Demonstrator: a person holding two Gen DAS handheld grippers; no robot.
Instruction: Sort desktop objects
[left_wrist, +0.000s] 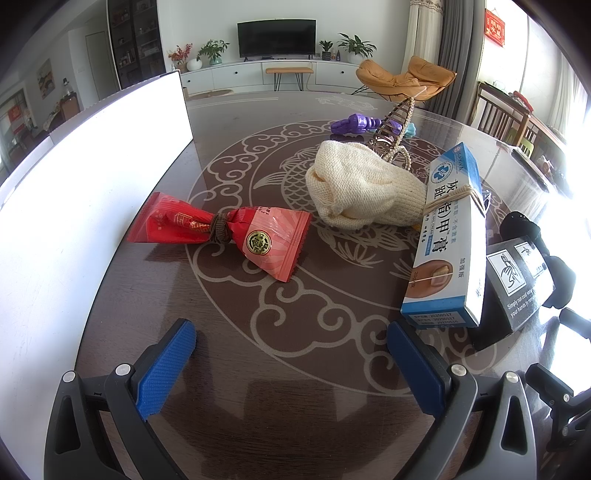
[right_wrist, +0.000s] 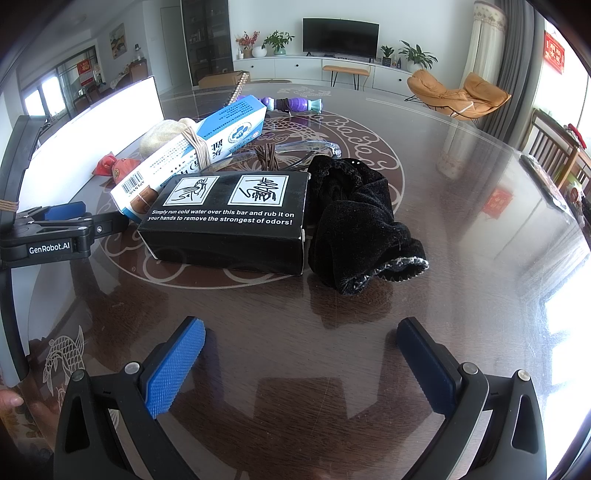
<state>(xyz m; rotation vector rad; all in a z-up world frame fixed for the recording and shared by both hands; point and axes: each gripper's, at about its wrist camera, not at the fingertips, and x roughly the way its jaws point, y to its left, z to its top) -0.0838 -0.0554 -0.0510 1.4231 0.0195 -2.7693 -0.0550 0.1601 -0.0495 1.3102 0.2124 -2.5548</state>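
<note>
My left gripper (left_wrist: 291, 339) is open and empty, low over the table, short of a red snack packet (left_wrist: 221, 230) tied with a brown band. Beyond lie a cream knitted pouch (left_wrist: 362, 188), a blue-white cream box (left_wrist: 450, 240) bound with string, a purple toy (left_wrist: 354, 123) and a beaded hair clip (left_wrist: 397, 125). My right gripper (right_wrist: 301, 339) is open and empty, facing a black box (right_wrist: 229, 221) and a black velvet pouch (right_wrist: 358, 221). The cream box (right_wrist: 192, 155) leans behind the black box. Clear glasses (right_wrist: 306, 149) lie behind them.
A white board (left_wrist: 92, 177) stands along the left of the dark patterned table (left_wrist: 295, 369). The left gripper's body (right_wrist: 55, 236) shows at the left of the right wrist view. Wooden chairs (left_wrist: 506, 118) stand past the table's right edge.
</note>
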